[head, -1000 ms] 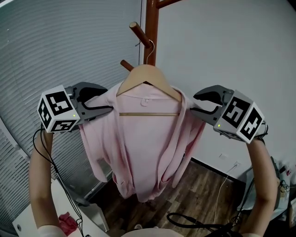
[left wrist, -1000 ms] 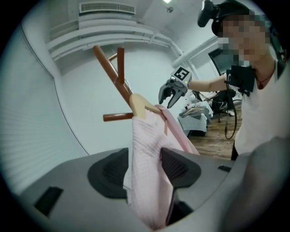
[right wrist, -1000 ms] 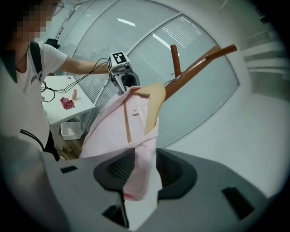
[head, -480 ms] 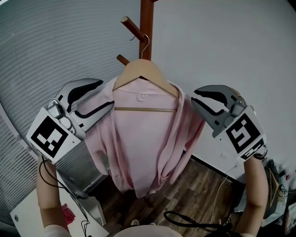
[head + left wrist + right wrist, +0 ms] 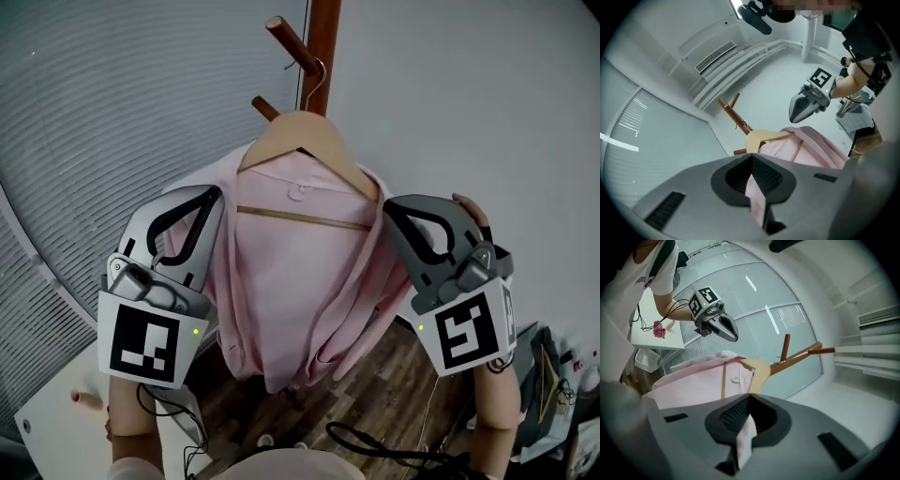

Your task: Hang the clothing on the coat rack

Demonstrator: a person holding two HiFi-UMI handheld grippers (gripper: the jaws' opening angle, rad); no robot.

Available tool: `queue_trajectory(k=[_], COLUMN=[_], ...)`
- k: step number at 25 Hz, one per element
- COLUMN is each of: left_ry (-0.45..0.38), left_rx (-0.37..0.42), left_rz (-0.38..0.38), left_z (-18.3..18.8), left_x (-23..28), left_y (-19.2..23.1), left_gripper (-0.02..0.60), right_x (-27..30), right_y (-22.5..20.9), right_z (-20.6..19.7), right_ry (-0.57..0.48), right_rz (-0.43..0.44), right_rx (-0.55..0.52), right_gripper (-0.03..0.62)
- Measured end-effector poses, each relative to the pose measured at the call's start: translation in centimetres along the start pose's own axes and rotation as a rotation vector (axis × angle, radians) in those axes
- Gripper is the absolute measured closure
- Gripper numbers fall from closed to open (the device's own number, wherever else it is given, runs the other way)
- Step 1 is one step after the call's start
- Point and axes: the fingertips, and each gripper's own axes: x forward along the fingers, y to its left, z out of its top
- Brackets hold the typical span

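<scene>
A pink garment [image 5: 291, 281] hangs on a wooden hanger [image 5: 305, 131]. The hanger's wire hook [image 5: 322, 80] sits against the brown coat rack pole [image 5: 323, 37], where the upper peg [image 5: 289, 39] joins it. My left gripper [image 5: 214, 192] points up at the garment's left shoulder. Its jaws have just closed, and the left gripper view shows a strip of pink cloth [image 5: 757, 197] pinched between them. My right gripper [image 5: 387, 203] is at the right shoulder. It has also just closed, with a pale cloth strip [image 5: 746, 437] between its pads.
A lower peg [image 5: 265, 108] sticks out left of the pole, behind the hanger. Window blinds [image 5: 94, 141] fill the left and a plain wall the right. A white table [image 5: 56, 412] is at the bottom left. Black cables [image 5: 375, 441] lie on the wood floor.
Both grippers tipped from level to pointing upward, their marker cubes dropping low. Both sets of jaws went from open around the shoulders to closed on the cloth. The hanger stays on the rack.
</scene>
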Motion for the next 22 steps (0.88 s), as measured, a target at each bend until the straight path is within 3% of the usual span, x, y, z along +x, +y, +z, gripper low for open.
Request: queue_trajectory(k=[6,8,11,13,16,17,20,22], left_ry=[0.046,0.05,0.048,0.035,0.009,0.007,0.035,0.052], left_rx=[-0.019,-0.04,-0.084,-0.156,-0.45,-0.498,-0.52,-0.48], left_rz=[0.028,0.044,0.058,0.063,0.118,0.127,0.143,0.14], left_z=[-1.0,-1.2,-1.6,-2.0,-3.0,-3.4,-4.3,-4.7], left_x=[-1.2,-1.5,-1.6,-1.6,-2.2,-2.3,-2.2,-1.9], left_y=[-1.9,-2.9,-4.6,-5.6,-6.8,-7.3,-8.5,-9.1], left_gripper=[0.569,0.569,0.569,0.57,0.569,0.569,0.569,0.569], right_x=[-1.8,-2.3,-2.8,-2.8,-2.6,-2.4,-1.9,-1.5], right_y=[1.6,2.5,2.8,3.5,4.7,5.1,6.2,7.0], right_z=[1.3,1.5,2.8,3.2,3.3,3.3,3.0,2.8], right_ry=[-0.056,-0.121,-0.321,-0.397,-0.458,-0.467,-0.478,-0.476], right_rz=[-0.061,-0.091,-0.177,-0.182,-0.167,-0.168,-0.172,-0.162], right_rx=[0.092,0.214,0.5,0.595,0.687,0.714,0.786,0.827], right_gripper=[0.574,0.574,0.574,0.574,0.574,0.574,0.574,0.574])
